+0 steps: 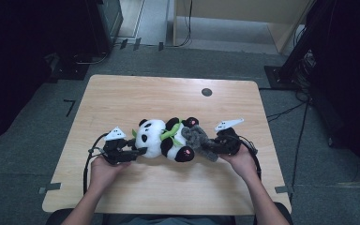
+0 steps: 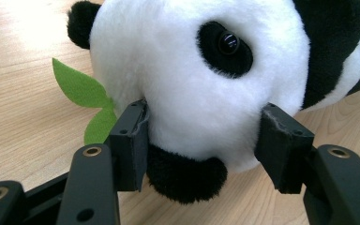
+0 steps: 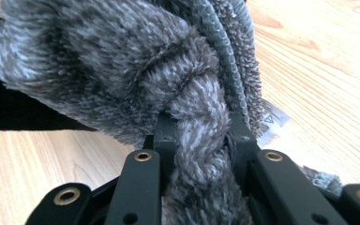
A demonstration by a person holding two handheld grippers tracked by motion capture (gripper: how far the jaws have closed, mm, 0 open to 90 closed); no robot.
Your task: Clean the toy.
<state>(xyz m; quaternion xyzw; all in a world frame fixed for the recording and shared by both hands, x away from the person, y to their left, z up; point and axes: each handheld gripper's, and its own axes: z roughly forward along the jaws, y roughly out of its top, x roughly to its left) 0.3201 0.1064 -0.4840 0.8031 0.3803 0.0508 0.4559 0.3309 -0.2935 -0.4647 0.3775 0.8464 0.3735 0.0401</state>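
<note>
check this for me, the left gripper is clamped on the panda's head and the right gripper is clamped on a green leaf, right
Not quite. The right gripper is clamped on the grey fuzzy plush, not a green leaf, as the right gripper view shows. The left gripper does clamp the panda's head.
</note>
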